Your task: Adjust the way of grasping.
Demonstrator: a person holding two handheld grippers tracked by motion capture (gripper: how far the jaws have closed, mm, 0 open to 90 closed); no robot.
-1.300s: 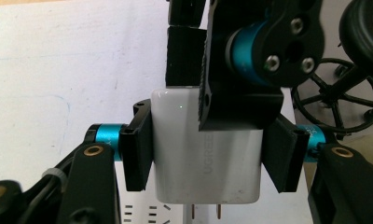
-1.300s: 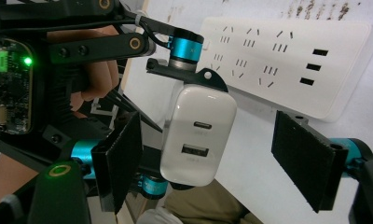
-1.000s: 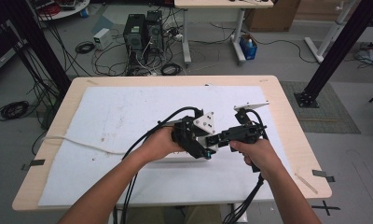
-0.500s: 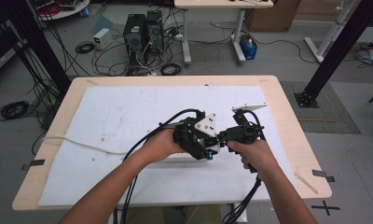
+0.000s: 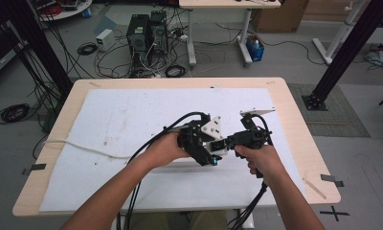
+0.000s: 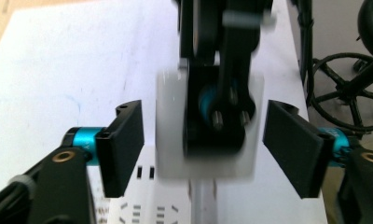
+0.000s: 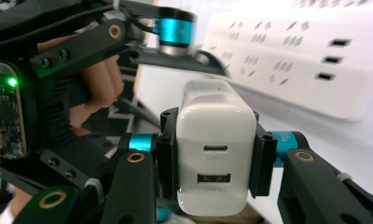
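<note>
A white USB charger (image 7: 215, 154) with two ports on its face sits between the pads of my right gripper (image 7: 215, 161), whose jaws have just been closing and now press on its sides. My left gripper (image 6: 208, 147) faces it from the other side. Its jaws have just been opening, and its pads (image 6: 124, 147) stand clear of the charger (image 6: 173, 140) on both sides. In the high view the left gripper (image 5: 209, 154) and the right gripper (image 5: 219, 143) meet tip to tip above the middle of the table. A white power strip (image 7: 287, 60) lies just beneath them.
A white sheet (image 5: 118, 120) covers most of the wooden table (image 5: 295, 120). Black cables (image 5: 151, 141) trail from both grippers toward the near edge. A pale cord (image 5: 79, 146) runs off the left side. Computers and cable coils sit on the floor beyond the far edge.
Both hands keep the same place over the middle of the sheet, with the grippers still tip to tip. No clear shift shows from above.
</note>
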